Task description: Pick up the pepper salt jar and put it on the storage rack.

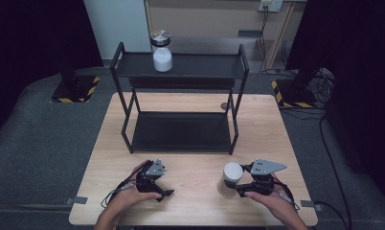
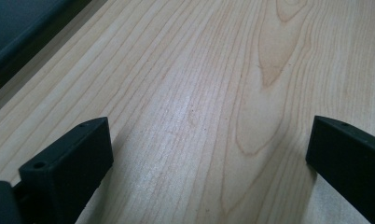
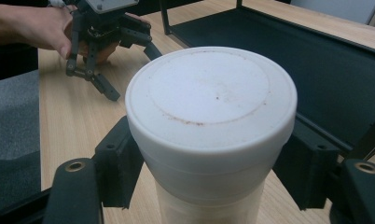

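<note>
A white lidded container (image 1: pixel 232 172) (image 3: pixel 209 107) stands upright on the wooden table (image 1: pixel 195 206) at the front right. My right gripper (image 1: pixel 238 181) (image 3: pixel 209 182) reaches it from the right, its two black jaws pressed against the container's sides just below the lid. At the front left my left gripper (image 1: pixel 165 183) (image 2: pixel 209 154) rests low over bare wood, with its jaws wide apart and nothing between them. The right gripper view has that left gripper (image 3: pixel 106 60) beyond the container, with a hand around it.
A black two-tier metal rack (image 1: pixel 181 72) stands across the back half of the table. On its top shelf, left of centre, stands a white jar with a metal lid (image 1: pixel 162 52). Bare wood lies between the rack and both grippers. Grey carpet surrounds the table.
</note>
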